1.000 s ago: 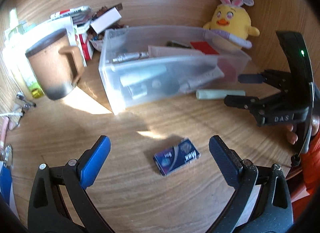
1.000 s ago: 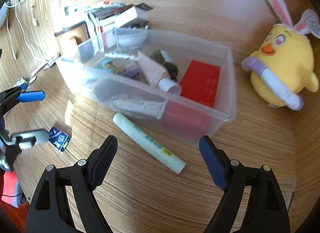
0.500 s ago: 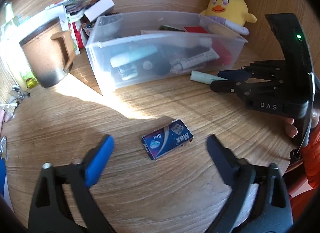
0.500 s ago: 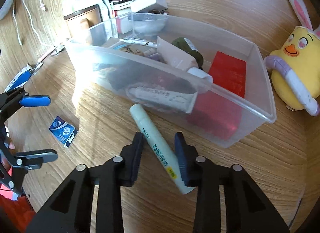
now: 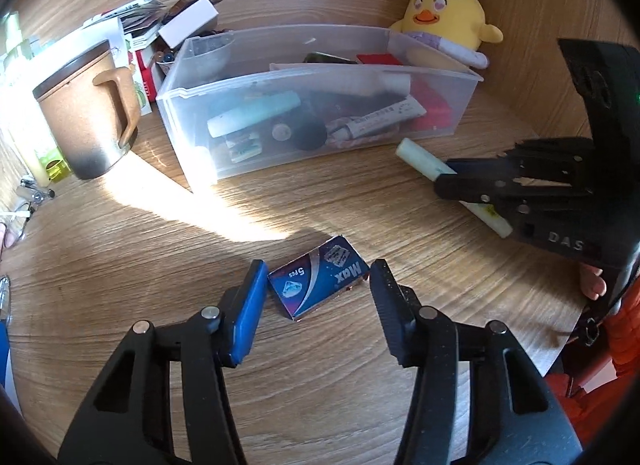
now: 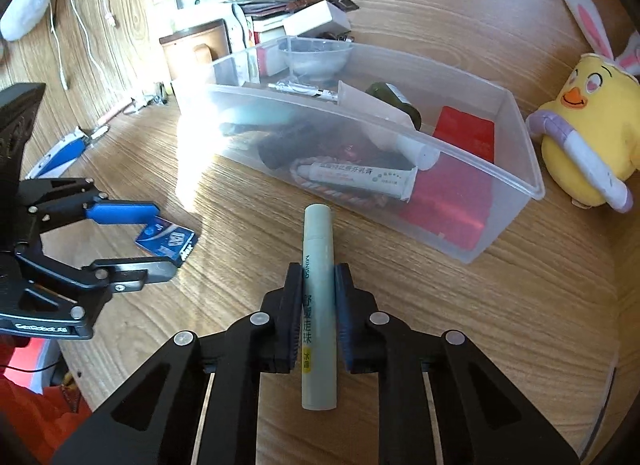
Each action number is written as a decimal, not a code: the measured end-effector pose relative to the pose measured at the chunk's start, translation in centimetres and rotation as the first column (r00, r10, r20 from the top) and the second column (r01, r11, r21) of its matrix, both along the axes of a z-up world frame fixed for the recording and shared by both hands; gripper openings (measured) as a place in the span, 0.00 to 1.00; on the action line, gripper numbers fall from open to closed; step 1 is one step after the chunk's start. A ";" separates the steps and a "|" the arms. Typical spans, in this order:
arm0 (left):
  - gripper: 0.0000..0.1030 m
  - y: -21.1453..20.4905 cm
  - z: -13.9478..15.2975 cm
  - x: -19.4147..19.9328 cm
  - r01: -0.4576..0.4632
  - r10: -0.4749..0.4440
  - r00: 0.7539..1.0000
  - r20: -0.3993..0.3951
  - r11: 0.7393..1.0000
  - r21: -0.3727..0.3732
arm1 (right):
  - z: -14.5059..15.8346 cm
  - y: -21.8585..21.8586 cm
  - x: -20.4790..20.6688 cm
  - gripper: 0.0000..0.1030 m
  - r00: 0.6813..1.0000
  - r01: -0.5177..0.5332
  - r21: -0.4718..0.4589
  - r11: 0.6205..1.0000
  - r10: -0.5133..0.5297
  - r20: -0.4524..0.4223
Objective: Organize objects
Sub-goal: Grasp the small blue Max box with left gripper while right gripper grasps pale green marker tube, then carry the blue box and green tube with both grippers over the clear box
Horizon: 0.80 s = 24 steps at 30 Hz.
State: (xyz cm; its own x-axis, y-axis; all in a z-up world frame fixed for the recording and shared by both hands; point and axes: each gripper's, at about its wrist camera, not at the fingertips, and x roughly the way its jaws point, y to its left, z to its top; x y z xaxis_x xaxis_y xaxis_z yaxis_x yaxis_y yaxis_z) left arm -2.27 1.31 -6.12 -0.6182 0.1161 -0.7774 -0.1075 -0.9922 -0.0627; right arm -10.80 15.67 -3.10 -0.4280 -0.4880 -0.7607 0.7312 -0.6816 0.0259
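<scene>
Wood-grain desk [image 5: 120, 249] under both tools. Near: left gripper [image 5: 318, 285] spread, fingers either side of blue "Max" packet [image 5: 318, 283] lying flat; blue pad about touching its L edge, black pad just off R corner. Right gripper [image 6: 318, 297] clenched on pale green MINISO tube [image 6: 318, 305], on or just above desk, can't tell. Beyond: clear plastic bin [image 6: 520, 185] w/ tubes + red card. Far: brown mug [image 5: 86, 113] at L, yellow chick plush [image 6: 588, 133] at R.

Both units are black plastic linkage frames with silver rivets; the left gripper [image 5: 318, 289] carries one blue and one black ribbed pad. The right gripper [image 6: 318, 289] housing bears embossed "DAS" lettering and a green indicator light. Bare fingertips [image 5: 592, 285] and an orange sleeve [image 5: 596, 369] are visible behind it.
</scene>
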 end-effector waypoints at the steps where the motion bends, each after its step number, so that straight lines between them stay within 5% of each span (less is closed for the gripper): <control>1: 0.51 -0.2 0.2 0.0 -0.005 0.005 1.000 -0.008 1.000 0.007 | 0.2 0.2 0.1 0.14 1.000 0.002 -0.010 1.000 -0.002 0.000; 24: 0.51 -0.1 6.8 -2.0 -0.034 0.042 0.973 -0.227 0.999 0.037 | 7.5 2.5 0.3 0.14 0.992 0.039 -0.229 0.973 -0.066 -0.109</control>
